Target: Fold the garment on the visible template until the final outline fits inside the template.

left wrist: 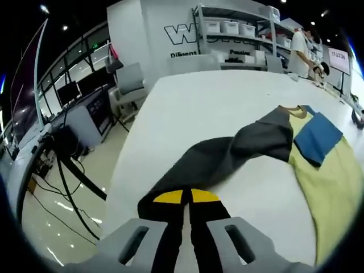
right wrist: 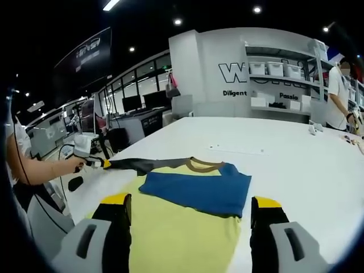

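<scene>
Your left gripper (left wrist: 187, 213) is clenched on the grey sleeve (left wrist: 227, 156), stretched out ahead of it. Your right gripper (right wrist: 190, 219) is released, hovering over the yellow T-shirt body (right wrist: 182, 242); blue sleeve (right wrist: 199, 190) already folded in. Step: second sleeve fold. Next, probably carry grey across onto the body, on the white worktop (right wrist: 284, 153).

Garment (right wrist: 187, 227): pale yellow body, blue sleeve (right wrist: 199, 190) folded across it, dark grey sleeve (left wrist: 227, 156) stretched out to the side, tan-brown collar band (right wrist: 205, 165). No print or pattern seen, plain colour blocks.

Table (left wrist: 216, 96): plain white.

Left gripper (left wrist: 186, 199): black jaws with yellow tips, light grey housing. Right gripper (right wrist: 190, 207): same scheme, black jaws, yellow tips, grey housing.

Back wall (right wrist: 210, 68): white-grey with black lettering. Shelf bins (right wrist: 276, 68): white. Ceiling: black.
</scene>
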The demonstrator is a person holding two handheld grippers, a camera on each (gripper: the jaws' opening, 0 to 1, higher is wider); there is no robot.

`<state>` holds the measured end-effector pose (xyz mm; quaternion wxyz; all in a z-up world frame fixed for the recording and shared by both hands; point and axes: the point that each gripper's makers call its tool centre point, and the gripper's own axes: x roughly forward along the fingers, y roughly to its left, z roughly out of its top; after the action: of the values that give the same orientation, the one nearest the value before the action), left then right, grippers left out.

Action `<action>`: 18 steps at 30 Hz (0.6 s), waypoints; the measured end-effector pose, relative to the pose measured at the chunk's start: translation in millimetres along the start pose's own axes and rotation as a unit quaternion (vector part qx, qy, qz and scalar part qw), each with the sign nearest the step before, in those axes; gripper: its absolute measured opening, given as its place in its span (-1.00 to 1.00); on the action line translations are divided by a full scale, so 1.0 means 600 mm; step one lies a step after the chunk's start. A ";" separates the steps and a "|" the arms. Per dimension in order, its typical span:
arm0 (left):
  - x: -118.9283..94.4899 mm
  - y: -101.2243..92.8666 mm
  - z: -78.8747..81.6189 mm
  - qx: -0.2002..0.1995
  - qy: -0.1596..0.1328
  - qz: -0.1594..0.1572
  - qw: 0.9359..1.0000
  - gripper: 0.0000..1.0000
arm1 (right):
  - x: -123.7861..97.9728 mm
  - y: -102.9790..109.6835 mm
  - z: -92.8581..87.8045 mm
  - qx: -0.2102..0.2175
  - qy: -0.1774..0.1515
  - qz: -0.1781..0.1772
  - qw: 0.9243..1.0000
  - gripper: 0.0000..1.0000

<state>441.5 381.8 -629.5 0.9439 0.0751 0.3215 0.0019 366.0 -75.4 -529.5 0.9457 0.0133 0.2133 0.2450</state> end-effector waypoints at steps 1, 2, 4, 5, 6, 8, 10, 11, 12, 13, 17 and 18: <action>-0.002 0.002 0.002 0.001 0.000 0.001 1.000 -1.00 | 0.000 0.001 0.000 -0.001 0.000 0.000 1.000 0.69; -0.013 0.009 0.009 0.004 -0.004 0.006 1.000 -1.00 | 0.000 0.003 0.000 -0.003 0.001 0.002 1.000 0.69; -0.027 0.016 0.023 0.008 -0.016 0.006 1.000 -1.00 | 0.001 0.006 0.001 -0.004 0.001 0.004 1.000 0.69; -0.032 0.018 0.029 0.012 -0.021 0.006 1.000 -1.00 | 0.001 0.008 0.001 -0.004 0.000 0.006 1.000 0.69; -0.040 0.023 0.039 0.023 -0.026 0.007 0.999 -1.00 | 0.001 0.008 0.002 -0.005 0.000 0.007 1.000 0.69; -0.054 0.033 0.058 0.034 -0.039 0.013 0.999 -1.00 | 0.001 0.007 0.003 -0.004 -0.001 0.007 1.000 0.69; -0.065 0.039 0.073 0.034 -0.047 0.013 0.998 -1.00 | 0.001 0.008 0.003 -0.004 -0.001 0.008 1.000 0.69; -0.073 0.042 0.089 0.039 -0.060 0.011 0.997 -1.00 | 0.001 0.009 0.004 -0.006 -0.002 0.009 1.000 0.69; -0.079 0.043 0.097 0.042 -0.064 0.008 0.997 -1.00 | 0.001 0.010 0.004 -0.007 -0.002 0.010 1.000 0.69; -0.086 0.045 0.107 0.051 -0.067 0.009 0.996 -1.00 | 0.000 0.011 0.005 -0.007 -0.003 0.012 1.000 0.69; -0.098 0.047 0.125 0.077 -0.072 0.012 0.994 -1.00 | -0.004 0.014 0.009 -0.007 -0.006 0.013 1.000 0.71; -0.103 0.047 0.132 0.093 -0.074 0.013 0.993 -1.00 | -0.005 0.013 0.008 -0.007 -0.005 0.012 1.000 0.72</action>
<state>442.1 395.1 -526.0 0.9541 0.1662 0.2482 -0.0214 361.9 -69.4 -522.6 0.9436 0.0106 0.2068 0.2582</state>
